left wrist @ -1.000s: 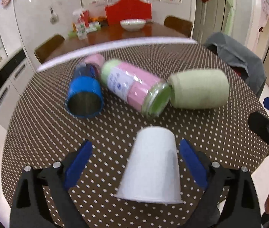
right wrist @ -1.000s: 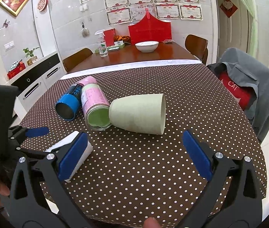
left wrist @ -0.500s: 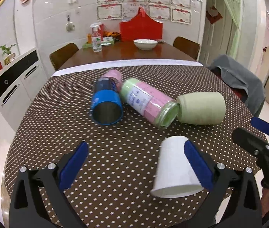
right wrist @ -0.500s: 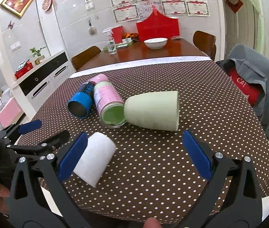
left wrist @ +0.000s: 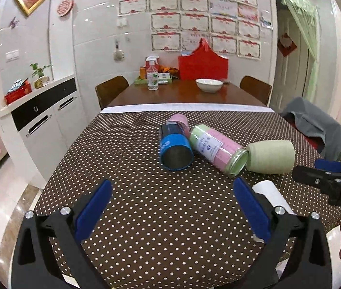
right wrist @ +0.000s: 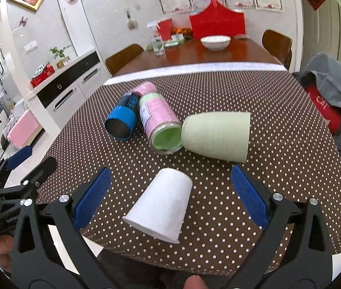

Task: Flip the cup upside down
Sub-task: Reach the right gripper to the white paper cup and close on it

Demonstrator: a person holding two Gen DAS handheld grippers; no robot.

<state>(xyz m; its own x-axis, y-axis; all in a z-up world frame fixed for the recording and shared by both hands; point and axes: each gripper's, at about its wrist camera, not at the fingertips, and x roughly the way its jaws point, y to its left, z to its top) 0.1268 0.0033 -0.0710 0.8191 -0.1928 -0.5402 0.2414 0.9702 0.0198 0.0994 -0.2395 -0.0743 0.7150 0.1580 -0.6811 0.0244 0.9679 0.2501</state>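
The white cup lies on its side at the near edge of the dotted surface, long axis running near to far, closed base toward the far side, open rim toward the near edge and slightly left. The right gripper hangs over it, blue fingers spread wide on either side, touching nothing. Over on the left, the left gripper is spread too and empty, the cup peeking out behind its right finger. Beyond lie a green cup, a pink jar and a blue can.
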